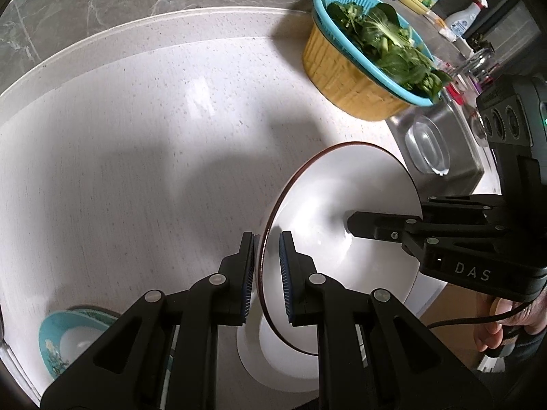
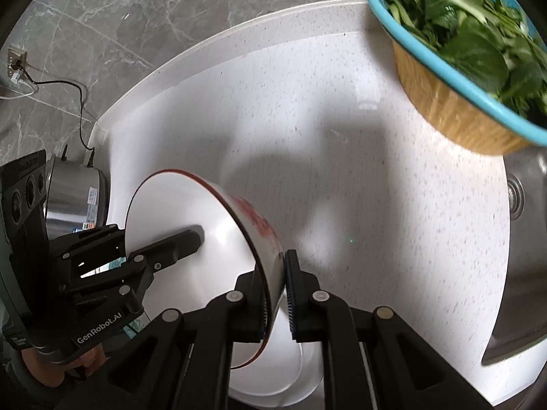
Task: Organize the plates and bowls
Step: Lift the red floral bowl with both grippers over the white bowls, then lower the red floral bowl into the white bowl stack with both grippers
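A white bowl (image 1: 328, 205) with a dark red rim is held tilted above the counter by both grippers. My left gripper (image 1: 266, 273) is shut on its near rim, one finger inside, one outside. My right gripper (image 2: 275, 294) is shut on the opposite rim; it shows in the left wrist view (image 1: 376, 227) with a finger inside the bowl. The bowl's outside carries a red pattern (image 2: 259, 218). A white plate (image 1: 273, 352) lies on the counter right below the bowl, also in the right wrist view (image 2: 273, 382). A turquoise patterned bowl (image 1: 65, 345) sits at the lower left.
A yellow basket with a blue colander of greens (image 1: 369, 58) stands at the back right, next to a steel sink (image 1: 441, 150) holding a clear container. Bottles (image 1: 461, 17) stand behind. A steel cooker (image 2: 78, 191) stands at the counter's left by the grey wall.
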Tool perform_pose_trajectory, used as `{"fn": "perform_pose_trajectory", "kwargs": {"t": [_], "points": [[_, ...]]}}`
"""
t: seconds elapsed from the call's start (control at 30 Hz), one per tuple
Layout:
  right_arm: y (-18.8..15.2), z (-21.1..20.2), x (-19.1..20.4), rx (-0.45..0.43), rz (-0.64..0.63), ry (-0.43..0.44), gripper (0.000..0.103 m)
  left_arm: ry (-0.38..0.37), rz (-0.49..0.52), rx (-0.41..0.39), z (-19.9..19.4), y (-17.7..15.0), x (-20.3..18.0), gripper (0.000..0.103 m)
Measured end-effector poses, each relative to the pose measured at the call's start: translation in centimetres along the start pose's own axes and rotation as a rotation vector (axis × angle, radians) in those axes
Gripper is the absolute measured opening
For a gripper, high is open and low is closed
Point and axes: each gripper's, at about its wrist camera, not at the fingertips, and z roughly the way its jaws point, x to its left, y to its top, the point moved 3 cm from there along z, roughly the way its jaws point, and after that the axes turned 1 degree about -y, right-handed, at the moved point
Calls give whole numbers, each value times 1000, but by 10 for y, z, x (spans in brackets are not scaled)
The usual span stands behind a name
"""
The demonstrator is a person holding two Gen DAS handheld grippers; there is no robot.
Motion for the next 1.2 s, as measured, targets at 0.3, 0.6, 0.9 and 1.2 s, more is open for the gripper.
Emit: {"fn": "perform_pose_trajectory", "kwargs": {"t": [0.3, 0.6, 0.9, 1.2], "points": [[-36, 5, 1, 37, 9, 10, 12, -4, 2, 22, 0, -35, -4, 13], [-62, 20, 1, 90, 8, 12, 12, 31, 17, 37, 11, -63, -6, 13], [-77, 29, 2, 125, 14, 18, 12, 35, 14, 56, 15, -85, -7, 13], [-80, 33, 10, 119, -8, -13, 12, 87, 54, 33, 22, -91, -16, 13]]}}
